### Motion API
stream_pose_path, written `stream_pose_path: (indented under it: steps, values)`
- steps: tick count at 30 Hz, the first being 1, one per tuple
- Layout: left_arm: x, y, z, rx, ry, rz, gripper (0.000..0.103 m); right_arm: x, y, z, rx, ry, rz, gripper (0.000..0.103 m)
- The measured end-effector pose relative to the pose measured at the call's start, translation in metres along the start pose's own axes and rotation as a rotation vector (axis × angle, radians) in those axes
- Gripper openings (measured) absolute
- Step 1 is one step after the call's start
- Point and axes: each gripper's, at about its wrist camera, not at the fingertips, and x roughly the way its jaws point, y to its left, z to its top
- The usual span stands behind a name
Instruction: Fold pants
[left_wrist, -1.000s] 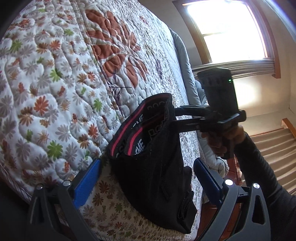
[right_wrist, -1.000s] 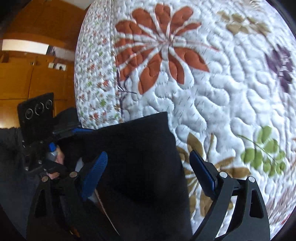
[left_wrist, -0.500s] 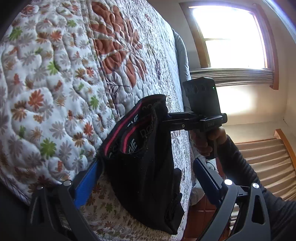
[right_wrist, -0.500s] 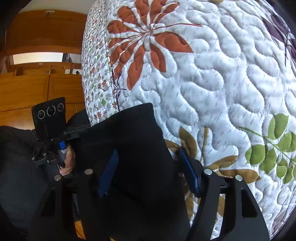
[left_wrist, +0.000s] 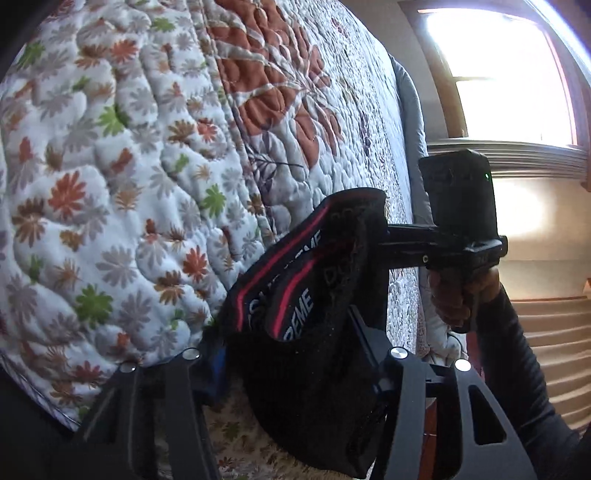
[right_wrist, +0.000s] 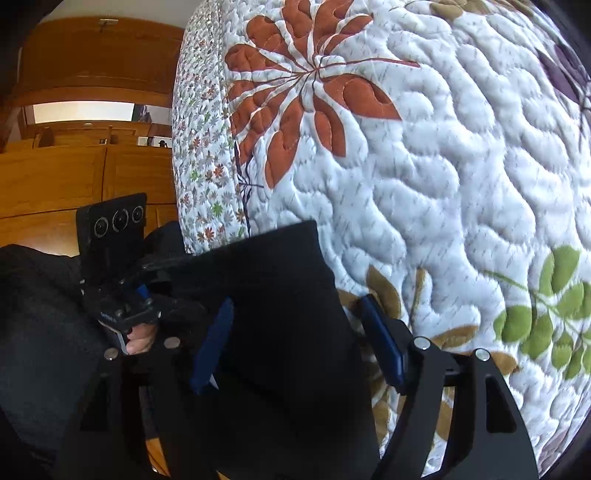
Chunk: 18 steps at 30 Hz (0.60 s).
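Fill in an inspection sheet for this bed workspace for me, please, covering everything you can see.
Surface: floral quilted bedspread covering the bed.
Job's things: black pants with a red-striped waistband, bunched at the bedspread's edge, not yet folded flat.
Clutter: grey padded item along the far edge.
Grippers: left gripper shut on the pants, its jaws having just been closing; right gripper has the pants between its jaws, which have just been opening; grip unclear.
Cables: nothing seen.
Surroundings: bright window; wooden cabinets.
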Motion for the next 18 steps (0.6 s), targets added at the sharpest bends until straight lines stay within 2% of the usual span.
stream_pose_path:
  steps: [5, 7, 8, 15, 18]
  values:
    - [0.003, 0.000, -0.001, 0.008, 0.006, 0.021, 0.044, 0.008, 0.005, 0.012, -0.028, 0.045, -0.001, 0.074]
    - [0.000, 0.001, -0.001, 0.012, 0.010, 0.027, 0.041, 0.008, 0.007, 0.015, -0.034, 0.052, -0.006, 0.069]
    - [-0.001, 0.001, -0.001, 0.015, 0.011, 0.029, 0.038, 0.008, 0.009, 0.015, -0.038, 0.056, -0.005, 0.060]
    - [-0.010, -0.015, -0.001, 0.067, 0.009, 0.034, 0.027, 0.008, 0.032, 0.014, -0.059, 0.050, -0.081, 0.041]
    - [-0.018, -0.031, -0.004, 0.127, -0.006, 0.034, 0.022, -0.001, 0.052, 0.006, -0.082, 0.029, -0.131, 0.037]
